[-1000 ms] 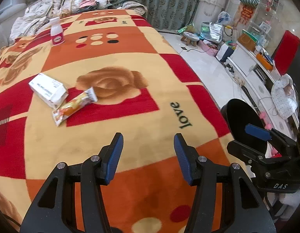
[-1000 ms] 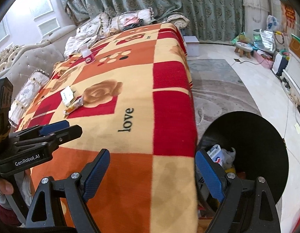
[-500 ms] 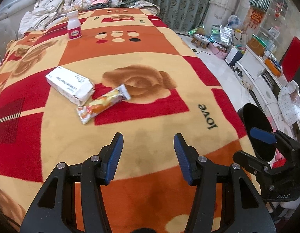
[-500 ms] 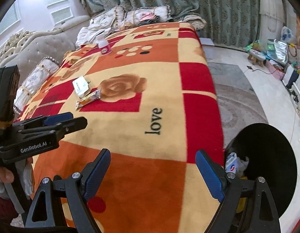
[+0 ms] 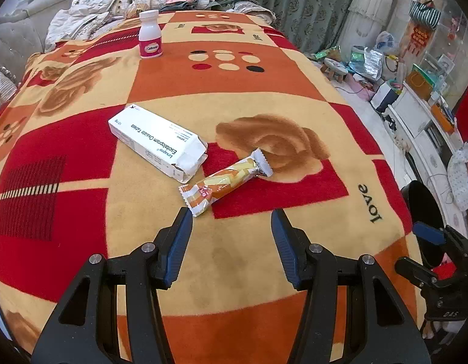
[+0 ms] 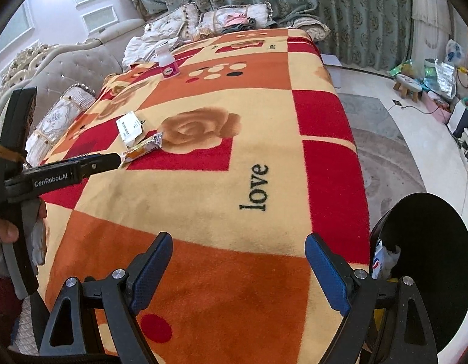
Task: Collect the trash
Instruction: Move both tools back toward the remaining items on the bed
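Orange, red and cream squares cover the blanket (image 5: 234, 91), with brown roses woven in and the word "love" in black near its right edge. On it lies a white medicine box (image 5: 156, 141), one end flap torn open, printed "Escitalopram Oxalate Tablets" and "10 mg". Touching that open end is an orange and yellow snack wrapper (image 5: 224, 182), lying slantwise across a red square. Farther back stands a white bottle (image 5: 150, 35) with a pink label whose lettering is too small to read.

The left gripper (image 5: 232, 220) hangs just short of the wrapper, its blue-padded jaws spread wide and holding nothing; the left fingertip (image 5: 183, 218) is right beside the wrapper's near end. In the right wrist view its side reads "GenRobot.AI".

The right gripper (image 6: 238, 245) is also spread wide and empty, over the blanket's near corner. Just beside the bed stands a black bin (image 6: 431, 261) with some crumpled packaging inside.
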The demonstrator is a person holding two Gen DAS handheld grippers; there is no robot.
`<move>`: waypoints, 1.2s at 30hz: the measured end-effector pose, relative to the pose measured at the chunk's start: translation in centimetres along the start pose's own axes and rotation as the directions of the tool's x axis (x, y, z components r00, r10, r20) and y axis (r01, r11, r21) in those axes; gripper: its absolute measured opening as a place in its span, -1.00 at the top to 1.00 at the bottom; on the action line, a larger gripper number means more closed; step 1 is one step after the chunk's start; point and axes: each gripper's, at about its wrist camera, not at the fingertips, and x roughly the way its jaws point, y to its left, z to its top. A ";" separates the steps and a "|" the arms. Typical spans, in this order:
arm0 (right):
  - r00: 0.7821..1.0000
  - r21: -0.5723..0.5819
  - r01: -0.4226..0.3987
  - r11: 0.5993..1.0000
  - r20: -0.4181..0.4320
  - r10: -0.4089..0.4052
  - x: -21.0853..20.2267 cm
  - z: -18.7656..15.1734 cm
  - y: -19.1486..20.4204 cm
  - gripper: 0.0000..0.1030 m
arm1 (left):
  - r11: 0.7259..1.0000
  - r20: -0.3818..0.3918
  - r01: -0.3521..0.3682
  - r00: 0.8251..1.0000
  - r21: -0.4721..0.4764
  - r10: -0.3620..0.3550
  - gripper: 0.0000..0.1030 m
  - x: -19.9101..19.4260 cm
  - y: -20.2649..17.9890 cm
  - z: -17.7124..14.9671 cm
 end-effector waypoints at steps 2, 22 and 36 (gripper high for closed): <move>1.000 -0.004 0.006 1.000 0.000 -0.006 0.0 0.0 0.0 -0.71 | 1.000 -0.004 0.001 1.000 0.002 -0.001 -0.02 0.2 0.1 0.0; 1.000 -0.014 0.000 1.000 -0.006 0.000 0.6 0.6 0.0 -0.71 | 0.998 -0.011 0.030 0.999 0.046 -0.030 -0.02 1.8 1.1 2.0; 1.000 -0.002 -0.014 1.000 -0.016 0.014 1.0 0.9 -0.5 -0.71 | 0.983 -0.088 0.007 0.996 0.185 0.010 -0.02 5.2 -0.2 3.4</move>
